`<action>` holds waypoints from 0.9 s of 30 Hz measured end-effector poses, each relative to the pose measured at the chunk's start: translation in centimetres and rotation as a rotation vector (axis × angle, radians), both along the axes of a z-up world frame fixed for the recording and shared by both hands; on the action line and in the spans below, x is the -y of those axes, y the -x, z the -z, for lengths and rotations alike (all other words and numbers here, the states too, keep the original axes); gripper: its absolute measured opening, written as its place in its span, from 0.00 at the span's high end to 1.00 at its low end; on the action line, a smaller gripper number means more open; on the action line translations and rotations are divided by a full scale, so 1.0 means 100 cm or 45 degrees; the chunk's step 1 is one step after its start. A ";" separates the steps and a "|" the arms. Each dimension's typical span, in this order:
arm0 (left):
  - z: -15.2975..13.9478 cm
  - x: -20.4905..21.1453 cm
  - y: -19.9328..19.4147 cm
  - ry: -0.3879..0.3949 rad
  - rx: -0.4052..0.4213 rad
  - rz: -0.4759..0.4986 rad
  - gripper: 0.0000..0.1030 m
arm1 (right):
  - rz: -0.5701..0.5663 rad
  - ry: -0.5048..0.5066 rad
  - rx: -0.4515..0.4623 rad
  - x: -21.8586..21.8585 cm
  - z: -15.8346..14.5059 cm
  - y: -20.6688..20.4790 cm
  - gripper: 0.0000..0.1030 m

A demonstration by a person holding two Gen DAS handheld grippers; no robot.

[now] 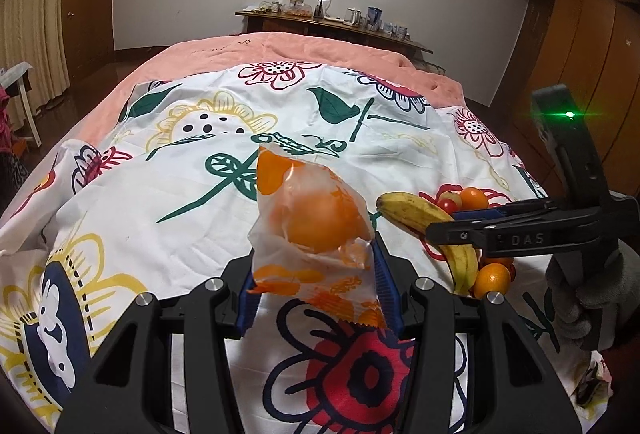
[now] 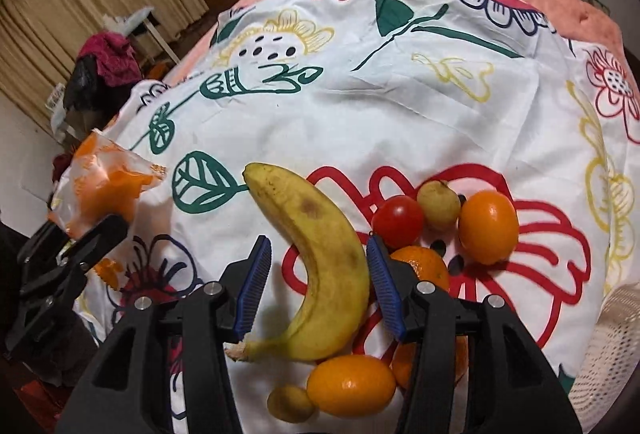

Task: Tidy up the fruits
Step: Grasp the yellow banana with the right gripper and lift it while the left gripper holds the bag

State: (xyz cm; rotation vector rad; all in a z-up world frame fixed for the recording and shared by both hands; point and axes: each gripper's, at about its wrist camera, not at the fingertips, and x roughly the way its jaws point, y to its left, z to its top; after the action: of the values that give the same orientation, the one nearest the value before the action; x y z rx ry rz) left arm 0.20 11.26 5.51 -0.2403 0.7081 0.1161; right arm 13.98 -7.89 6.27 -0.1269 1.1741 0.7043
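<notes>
The left wrist view shows the left claw gripping a bagged orange above the bed's floral sheet. Only the right wrist view shows the right claw partly open astride the banana, its pads apart from the peel, beside a tomato.

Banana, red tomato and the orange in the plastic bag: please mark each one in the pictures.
banana (image 2: 320, 266), right wrist view, middle of its curved body
red tomato (image 2: 397, 220), right wrist view, centre of its skin
bagged orange (image 1: 322, 220), left wrist view, fruit seen through the wrapper

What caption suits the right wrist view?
Open right gripper straddling a banana among oranges on a floral sheet.
</notes>
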 end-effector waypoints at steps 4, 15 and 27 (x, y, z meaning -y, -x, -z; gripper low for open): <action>-0.001 -0.002 0.001 0.006 0.006 -0.004 0.51 | -0.047 0.072 0.003 -0.014 0.004 -0.005 0.50; 0.002 -0.006 0.003 0.018 0.004 -0.018 0.51 | -0.103 0.114 0.050 -0.021 0.008 -0.005 0.59; 0.002 -0.005 0.004 0.011 0.009 -0.018 0.51 | -0.059 -0.020 0.144 -0.005 -0.015 0.025 0.65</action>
State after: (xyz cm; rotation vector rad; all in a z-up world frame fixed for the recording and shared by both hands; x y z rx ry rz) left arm -0.16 11.76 5.33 -0.2542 0.7003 0.1258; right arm 11.50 -7.38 7.77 -0.1789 1.0599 0.7376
